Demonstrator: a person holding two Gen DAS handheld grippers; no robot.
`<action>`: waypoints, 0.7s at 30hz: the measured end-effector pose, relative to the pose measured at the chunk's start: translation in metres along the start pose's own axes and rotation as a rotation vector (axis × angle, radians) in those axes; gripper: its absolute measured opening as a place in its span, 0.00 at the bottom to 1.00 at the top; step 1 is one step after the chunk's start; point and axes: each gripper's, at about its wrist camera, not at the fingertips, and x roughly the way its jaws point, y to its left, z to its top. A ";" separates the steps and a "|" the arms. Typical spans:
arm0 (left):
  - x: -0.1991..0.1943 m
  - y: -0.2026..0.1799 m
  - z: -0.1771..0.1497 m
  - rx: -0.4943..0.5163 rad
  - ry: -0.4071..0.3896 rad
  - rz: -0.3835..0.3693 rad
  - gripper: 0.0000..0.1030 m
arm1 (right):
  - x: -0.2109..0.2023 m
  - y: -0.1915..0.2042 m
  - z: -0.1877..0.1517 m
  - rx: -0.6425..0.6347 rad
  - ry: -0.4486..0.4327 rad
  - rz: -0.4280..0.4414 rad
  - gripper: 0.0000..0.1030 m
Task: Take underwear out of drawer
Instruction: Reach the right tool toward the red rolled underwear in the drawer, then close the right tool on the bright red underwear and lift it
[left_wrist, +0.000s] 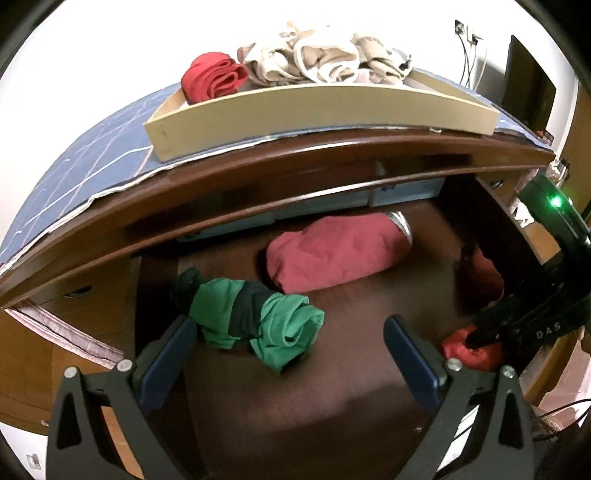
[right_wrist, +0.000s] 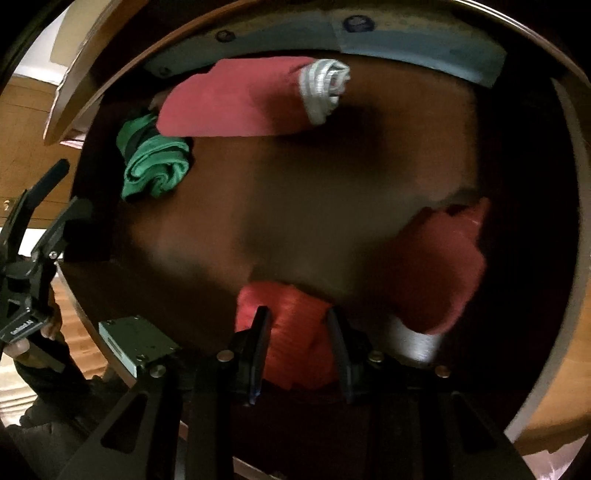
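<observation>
In the left wrist view, the left gripper (left_wrist: 291, 354) hangs over the open dark wooden drawer (left_wrist: 351, 306) with its two blue-padded fingers (left_wrist: 166, 365) spread wide and nothing between them. A rolled green and black pair of underwear (left_wrist: 255, 325) lies just ahead of the left finger. Farther ahead lies a big dark red folded pair (left_wrist: 336, 251). Off to the right, the right gripper (left_wrist: 476, 338) pokes down into a small bright red cloth bundle (left_wrist: 465, 352). Up above, on the blue cloth top, sits a flat tan cardboard tray (left_wrist: 317, 110) with a red roll and beige underwear in it.

In the right wrist view, the right gripper's (right_wrist: 299, 314) two black fingers squeeze the small bright red cloth bundle (right_wrist: 291, 332) between them. A soft pinkish red pair (right_wrist: 436, 266) lies just to the right. The green pair (right_wrist: 153, 166) is far ahead on the left.
</observation>
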 end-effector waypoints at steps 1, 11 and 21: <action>0.000 0.000 -0.001 -0.003 0.000 -0.004 1.00 | 0.000 -0.002 0.000 0.012 0.005 -0.001 0.35; -0.001 0.000 -0.001 -0.019 0.000 -0.014 1.00 | 0.006 -0.012 0.003 0.068 0.069 0.128 0.54; -0.003 -0.009 0.000 0.009 0.001 -0.026 1.00 | 0.028 0.020 0.014 -0.032 0.079 -0.001 0.64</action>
